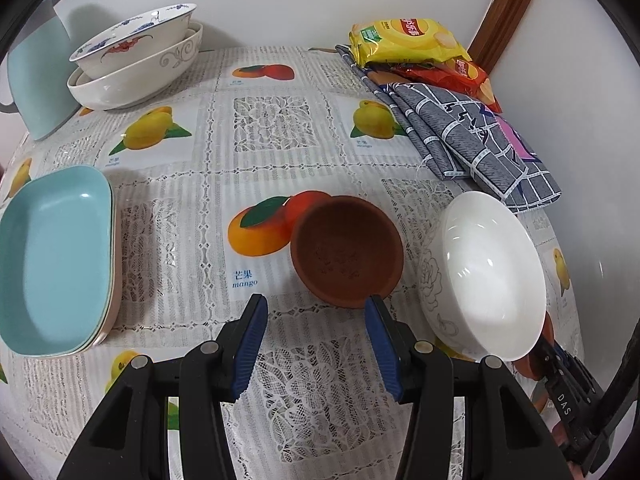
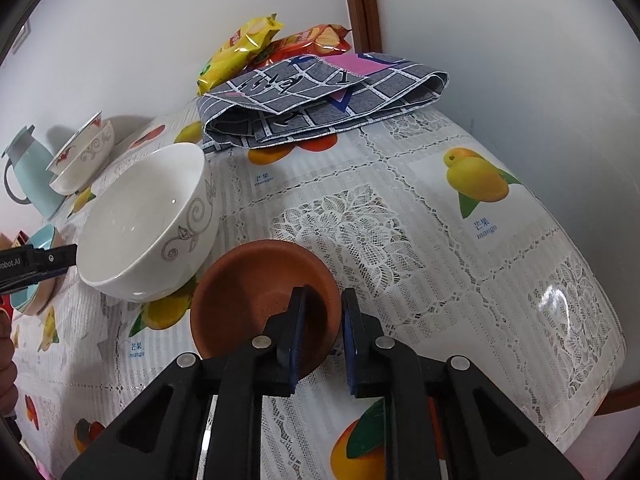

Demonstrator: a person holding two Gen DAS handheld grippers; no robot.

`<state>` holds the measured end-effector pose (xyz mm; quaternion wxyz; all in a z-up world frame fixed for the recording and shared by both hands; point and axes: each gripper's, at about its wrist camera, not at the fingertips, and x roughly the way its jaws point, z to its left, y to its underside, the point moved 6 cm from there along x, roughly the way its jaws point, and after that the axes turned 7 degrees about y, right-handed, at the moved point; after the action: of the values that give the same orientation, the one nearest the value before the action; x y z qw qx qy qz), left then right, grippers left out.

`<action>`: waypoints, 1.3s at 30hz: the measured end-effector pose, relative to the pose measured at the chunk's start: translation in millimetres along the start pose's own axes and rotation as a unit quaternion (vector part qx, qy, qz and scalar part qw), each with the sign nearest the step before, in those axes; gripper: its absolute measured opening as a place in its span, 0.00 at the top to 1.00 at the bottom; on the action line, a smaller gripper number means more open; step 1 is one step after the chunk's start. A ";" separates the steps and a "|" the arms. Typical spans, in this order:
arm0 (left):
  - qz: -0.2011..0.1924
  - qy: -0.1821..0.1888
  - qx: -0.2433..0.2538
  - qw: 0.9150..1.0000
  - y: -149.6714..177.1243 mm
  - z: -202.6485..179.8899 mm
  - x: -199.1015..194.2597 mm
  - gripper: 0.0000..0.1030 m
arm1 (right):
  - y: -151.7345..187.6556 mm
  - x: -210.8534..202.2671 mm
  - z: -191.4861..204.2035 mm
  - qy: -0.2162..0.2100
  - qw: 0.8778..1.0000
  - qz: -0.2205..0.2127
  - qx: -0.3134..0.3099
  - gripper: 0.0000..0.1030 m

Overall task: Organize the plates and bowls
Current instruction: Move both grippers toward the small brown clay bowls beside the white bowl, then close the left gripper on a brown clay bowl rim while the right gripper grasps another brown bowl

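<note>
Far left, stacked: We count two teal dishes [image 1: 52,256] nested at the near left edge of the desk [image 1: 280,128], with what may be a third, paler rim beneath. That pile looks finished.
Back left, stacked: A patterned bowl sits inside a wider white one, so we take this nested pair [image 1: 136,60] as sorted too. It stands just beside a teal jug [image 1: 36,76].
Left hand-held gripper [image 1: 316,300]: Its jaws stand apart with only tablecloth between them. The right fingertip is at the near rim of a terracotta bowl [image 1: 348,248], and we cannot tell whether it touches.
Centre, loose: That terracotta bowl stands upright and alone on the desk, not yet joined to any stack.
Right of centre, loose: A white bowl [image 1: 492,272] with a grey scroll pattern stands on its own between the two terracotta pieces.
Right hand-held gripper [image 2: 324,292]: One finger is inside and one outside the near wall of a second terracotta dish [image 2: 248,292]. We read the jaws as clamped on that rim. The dish is on the desk, just beside the white bowl.
Far right, untouched: A folded grey cloth [image 1: 472,136] and snack packets [image 1: 412,40] lie at the back corner.
Progress: By our reckoning two stacks are done and three loose pieces remain. The two terracotta pieces look the likeliest to be paired.
</note>
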<state>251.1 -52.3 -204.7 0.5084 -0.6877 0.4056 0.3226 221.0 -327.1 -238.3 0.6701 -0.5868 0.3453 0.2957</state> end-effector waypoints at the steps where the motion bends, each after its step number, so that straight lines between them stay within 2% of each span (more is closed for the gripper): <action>1: 0.000 0.001 0.002 1.000 -0.2 0.2 0.4 0.53 | -0.1 0.0 -0.5 -0.001 1.000 0.000 0.001 0.80; 6: -0.004 0.004 0.010 1.000 -2.2 0.3 -0.6 0.53 | -0.8 0.1 -0.1 0.003 1.000 -0.002 0.002 0.77; 14: -0.008 0.011 0.012 1.000 -6.3 1.9 -0.1 0.53 | -0.5 0.5 3.9 0.007 1.000 -0.005 -0.011 0.66; 18: -0.018 0.026 0.010 0.999 -10.8 3.1 -4.0 0.53 | -0.9 0.3 3.8 0.005 1.000 -0.005 -0.008 0.65; 26: -0.013 0.001 0.016 1.000 -23.6 9.8 10.4 0.53 | -3.1 -0.2 -8.0 0.000 1.000 0.000 0.012 0.63; 31: 0.006 0.011 0.009 1.000 -21.2 13.9 30.4 0.53 | -0.4 -1.8 -11.0 0.007 1.000 0.000 0.009 0.63; 39: 0.006 0.008 0.030 0.999 -28.1 7.4 42.6 0.54 | -3.5 3.3 -3.6 0.017 1.000 -0.011 -0.006 0.63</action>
<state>295.5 -50.6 -230.9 0.5235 -0.6721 0.4236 0.3080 225.3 -331.1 -239.2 0.6637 -0.5994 0.3487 0.2805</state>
